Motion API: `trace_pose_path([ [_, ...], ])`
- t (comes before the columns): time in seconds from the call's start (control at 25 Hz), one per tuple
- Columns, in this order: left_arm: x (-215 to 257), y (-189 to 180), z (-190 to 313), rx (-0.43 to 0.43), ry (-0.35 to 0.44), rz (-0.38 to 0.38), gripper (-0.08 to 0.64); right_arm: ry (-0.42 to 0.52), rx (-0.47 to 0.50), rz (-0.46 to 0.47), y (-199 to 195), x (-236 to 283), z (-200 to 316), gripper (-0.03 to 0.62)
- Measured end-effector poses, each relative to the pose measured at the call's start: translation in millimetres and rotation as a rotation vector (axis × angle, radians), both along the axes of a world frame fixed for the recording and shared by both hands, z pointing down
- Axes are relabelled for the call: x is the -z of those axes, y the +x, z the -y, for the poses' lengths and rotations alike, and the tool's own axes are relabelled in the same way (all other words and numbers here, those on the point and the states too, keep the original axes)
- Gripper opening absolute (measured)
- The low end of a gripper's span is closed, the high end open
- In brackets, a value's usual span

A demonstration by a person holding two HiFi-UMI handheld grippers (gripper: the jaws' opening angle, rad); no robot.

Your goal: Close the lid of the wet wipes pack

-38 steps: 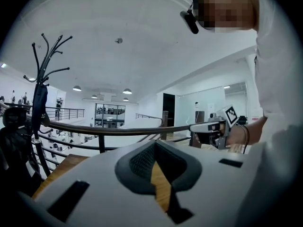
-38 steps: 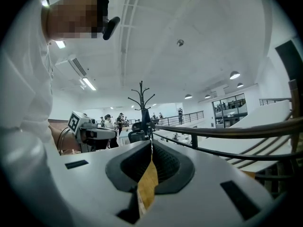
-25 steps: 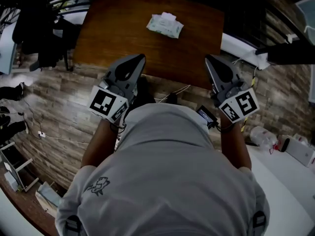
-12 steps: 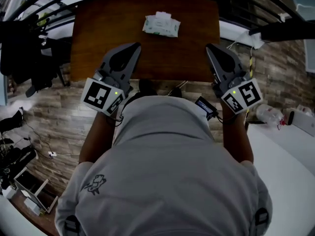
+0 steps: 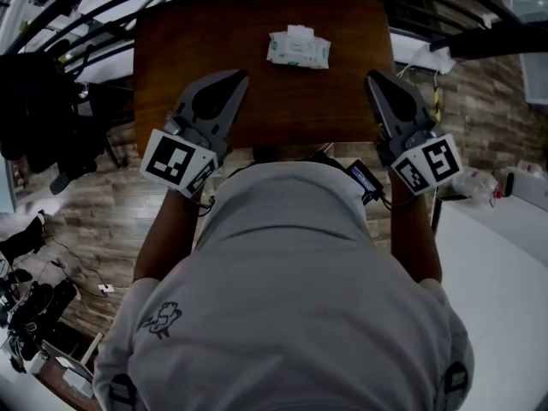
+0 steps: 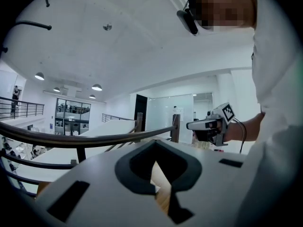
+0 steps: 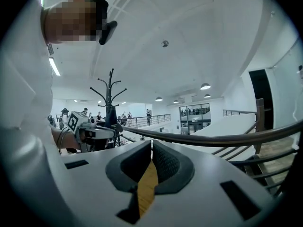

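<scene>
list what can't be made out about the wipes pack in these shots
- Head view: the soft white-and-green wet wipes pack on the brown wooden table is too small and dim to tell whether its lid is open.
- Left gripper view: the grey body of the left gripper covers most of the table; no pack discernible.
- Right gripper view: same, behind the right gripper.

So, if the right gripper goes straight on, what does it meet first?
Probably nothing on the brown wooden table: the right gripper aims to the right of the white wet wipes pack. Beyond, maybe the dark railing; depth is unclear.
</scene>
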State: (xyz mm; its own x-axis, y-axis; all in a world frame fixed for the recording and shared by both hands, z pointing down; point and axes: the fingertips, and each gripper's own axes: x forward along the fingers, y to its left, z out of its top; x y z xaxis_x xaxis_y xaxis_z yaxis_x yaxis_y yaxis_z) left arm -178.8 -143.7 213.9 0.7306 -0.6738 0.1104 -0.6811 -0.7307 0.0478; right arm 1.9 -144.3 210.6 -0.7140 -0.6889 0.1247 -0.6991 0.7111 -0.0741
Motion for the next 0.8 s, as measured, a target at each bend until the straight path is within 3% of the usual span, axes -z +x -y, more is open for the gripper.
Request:
trace_pose_path([
  [0.28,-11.1,-23.8,19.6,-0.042,-0.018,0.006,0.013,-0.004,-0.041,0.0,-25.5,-7.6,13.1,0.035],
  [0.8,-22.8,-4.2,58.9,-0.011,-0.041,0.036,0.012,-0.044,-0.014,0.015,-3.3,-23.8,65.2,0.035],
])
